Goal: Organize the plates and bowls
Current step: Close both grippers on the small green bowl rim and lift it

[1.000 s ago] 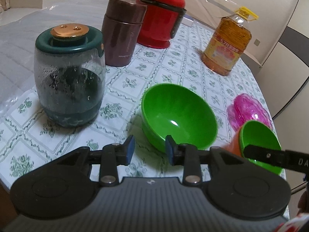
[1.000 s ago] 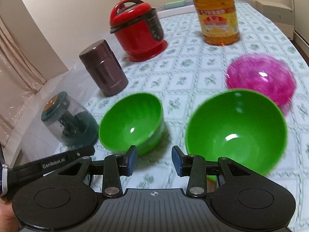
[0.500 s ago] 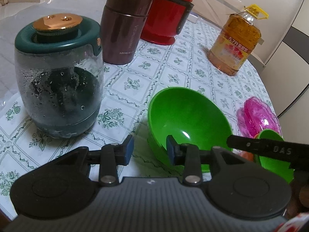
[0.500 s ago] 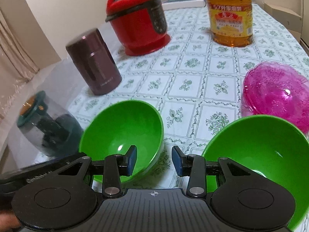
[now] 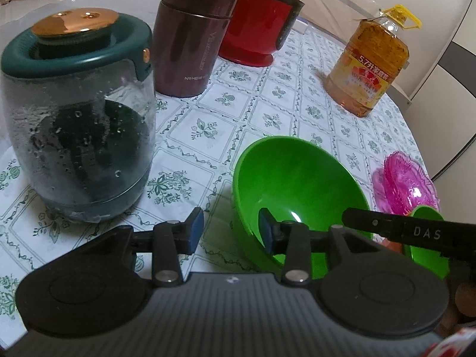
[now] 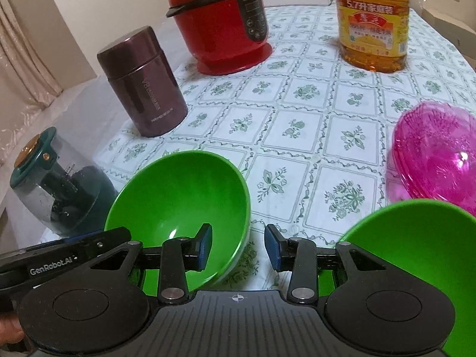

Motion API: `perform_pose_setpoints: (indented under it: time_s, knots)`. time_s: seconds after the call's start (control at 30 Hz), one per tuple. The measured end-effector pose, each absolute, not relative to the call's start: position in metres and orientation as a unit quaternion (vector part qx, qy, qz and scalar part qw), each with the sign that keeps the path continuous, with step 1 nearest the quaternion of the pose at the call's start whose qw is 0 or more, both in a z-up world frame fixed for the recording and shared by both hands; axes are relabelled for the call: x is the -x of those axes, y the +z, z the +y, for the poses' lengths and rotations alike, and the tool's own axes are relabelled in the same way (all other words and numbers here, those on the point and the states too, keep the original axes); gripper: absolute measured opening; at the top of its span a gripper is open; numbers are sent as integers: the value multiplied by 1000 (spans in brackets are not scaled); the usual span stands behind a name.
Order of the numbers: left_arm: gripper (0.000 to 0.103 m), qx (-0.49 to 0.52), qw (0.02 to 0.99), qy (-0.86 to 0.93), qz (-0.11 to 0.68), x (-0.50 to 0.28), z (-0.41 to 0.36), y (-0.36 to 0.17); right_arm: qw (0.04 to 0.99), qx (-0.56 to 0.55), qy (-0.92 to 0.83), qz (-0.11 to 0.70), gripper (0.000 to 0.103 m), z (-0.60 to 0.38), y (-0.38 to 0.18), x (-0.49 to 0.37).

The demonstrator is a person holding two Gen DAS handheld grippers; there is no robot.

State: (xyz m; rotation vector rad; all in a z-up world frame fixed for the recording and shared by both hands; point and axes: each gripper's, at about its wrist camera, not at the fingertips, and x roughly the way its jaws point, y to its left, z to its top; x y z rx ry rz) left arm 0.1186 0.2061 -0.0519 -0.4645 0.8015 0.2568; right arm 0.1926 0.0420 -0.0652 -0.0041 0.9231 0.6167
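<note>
A green bowl (image 5: 297, 184) stands on the tablecloth just ahead of my left gripper (image 5: 231, 232). That gripper is open: its right finger is inside the bowl, its left finger outside, and the near left wall runs between them untouched. The right wrist view shows the same green bowl (image 6: 178, 196). My right gripper (image 6: 238, 248) is open astride its right wall, left finger over the inside. A second green bowl (image 6: 416, 255) sits at the lower right, behind it a pink transparent bowl (image 6: 434, 154). My right gripper's body (image 5: 401, 232) crosses the second green bowl (image 5: 425, 247).
A glass jar with a dark green lid (image 5: 77, 136) stands close on the left. Behind it are a maroon flask (image 5: 190, 44), a red cooker (image 5: 258, 20) and an oil bottle (image 5: 369, 65). Something orange (image 5: 392, 245) shows beneath the second green bowl. The pink bowl (image 5: 407, 184) lies near the table's right edge.
Both grippers have come down and forward onto the first green bowl, one from each side. Its walls now lie between their fingers. The bowls have stayed in place.
</note>
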Motion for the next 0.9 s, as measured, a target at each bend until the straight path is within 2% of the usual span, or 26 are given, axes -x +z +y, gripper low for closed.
perform_pose_setpoints:
  time_s: [0.07, 0.17, 0.23, 0.47, 0.63, 0.9]
  knots:
    - [35, 221, 887, 123, 387, -121, 206, -53, 848, 7, 297, 438, 40, 46, -66, -194]
    - [30, 214, 888, 121, 388, -123, 205, -54, 850, 20, 298, 433, 39, 51, -66, -194]
    - [26, 212, 889, 118, 388, -124, 204, -55, 849, 23, 299, 436, 29, 53, -66, -195]
    - [15, 203, 894, 108, 386, -126, 200, -53, 845, 41, 289, 447, 17, 55, -72, -200]
    - [14, 197, 894, 107, 387, -127, 198, -50, 846, 49, 283, 450, 12, 56, -73, -201]
    - [14, 188, 900, 108, 378, -114, 200, -29, 851, 38, 288, 436, 12, 55, -54, -188]
